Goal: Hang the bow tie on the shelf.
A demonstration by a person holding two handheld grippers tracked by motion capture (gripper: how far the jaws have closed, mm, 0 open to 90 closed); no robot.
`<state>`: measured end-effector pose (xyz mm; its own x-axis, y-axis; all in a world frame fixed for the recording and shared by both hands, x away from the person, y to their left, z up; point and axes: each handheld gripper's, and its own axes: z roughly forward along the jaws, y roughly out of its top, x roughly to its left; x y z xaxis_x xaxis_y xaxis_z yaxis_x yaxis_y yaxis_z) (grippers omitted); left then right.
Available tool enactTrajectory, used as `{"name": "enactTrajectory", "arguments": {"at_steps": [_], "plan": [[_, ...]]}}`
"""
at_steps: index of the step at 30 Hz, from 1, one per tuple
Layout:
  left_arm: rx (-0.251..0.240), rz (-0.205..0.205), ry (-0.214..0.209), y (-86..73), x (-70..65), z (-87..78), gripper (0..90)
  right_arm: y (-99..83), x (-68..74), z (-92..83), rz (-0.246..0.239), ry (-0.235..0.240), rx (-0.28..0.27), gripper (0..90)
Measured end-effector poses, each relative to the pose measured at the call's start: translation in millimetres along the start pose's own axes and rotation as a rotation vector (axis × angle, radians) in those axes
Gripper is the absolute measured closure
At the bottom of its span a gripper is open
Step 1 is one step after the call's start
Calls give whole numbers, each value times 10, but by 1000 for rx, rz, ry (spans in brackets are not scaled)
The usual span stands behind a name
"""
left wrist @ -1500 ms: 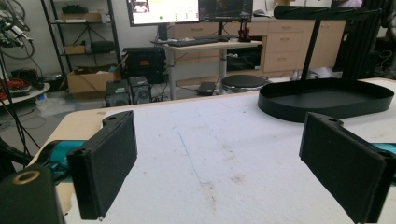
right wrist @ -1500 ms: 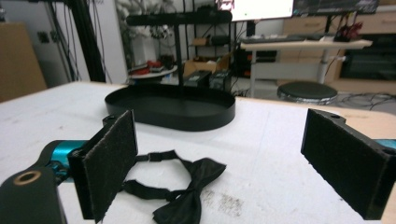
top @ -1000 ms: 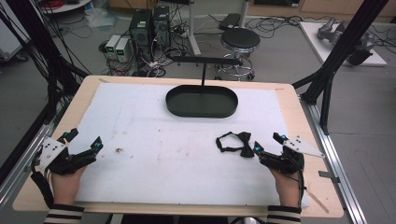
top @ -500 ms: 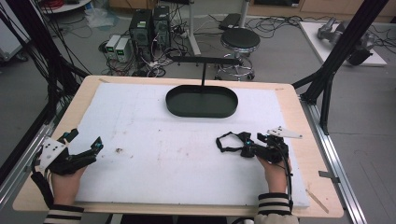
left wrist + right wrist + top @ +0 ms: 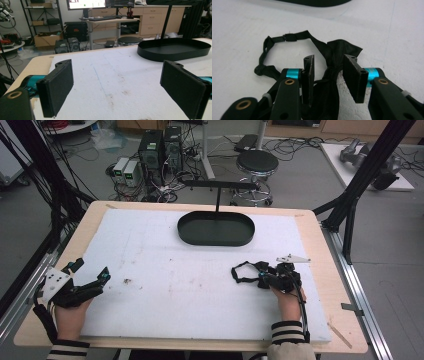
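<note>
A black bow tie (image 5: 245,272) with a thin looped strap (image 5: 292,37) lies on the white foam mat (image 5: 165,250), right of centre. My right gripper (image 5: 262,279) sits over its bow end. Seen in the right gripper view, that gripper (image 5: 328,60) is open, its jaws straddling the bunched black fabric (image 5: 342,48) with a gap on each side. My left gripper (image 5: 92,269) rests at the mat's near left edge, and in its own view it (image 5: 117,72) is wide open with nothing between its pads.
A black oval tray (image 5: 182,227) stands at the back centre of the mat, with a thin black T-shaped stand (image 5: 218,200) rising from it; the tray (image 5: 175,48) also appears ahead of the left gripper. Small dark specks (image 5: 126,281) dot the mat. Bare wooden table border (image 5: 320,270) runs around it.
My right gripper has moved left across the mat and now straddles the bow tie's bow end. The left gripper has stayed in place.
</note>
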<state>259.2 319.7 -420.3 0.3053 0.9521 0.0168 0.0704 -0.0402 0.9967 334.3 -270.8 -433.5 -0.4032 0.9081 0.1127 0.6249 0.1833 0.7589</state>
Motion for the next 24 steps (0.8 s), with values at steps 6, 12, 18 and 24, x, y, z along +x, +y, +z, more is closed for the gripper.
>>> {"name": "enactTrajectory", "arguments": {"at_steps": [6,12,18,24], "plan": [[2,1,1,-1,2,-3,119,-4,4,68,11,-15,19,651],[4,1,0,-5,3,-5,119,-8,20,102,6,-46,23,696],[3,1,2,-4,6,-14,119,-4,105,112,-79,-99,25,760],[2,-3,6,-5,18,-27,119,18,211,102,-163,-161,0,778]]}}
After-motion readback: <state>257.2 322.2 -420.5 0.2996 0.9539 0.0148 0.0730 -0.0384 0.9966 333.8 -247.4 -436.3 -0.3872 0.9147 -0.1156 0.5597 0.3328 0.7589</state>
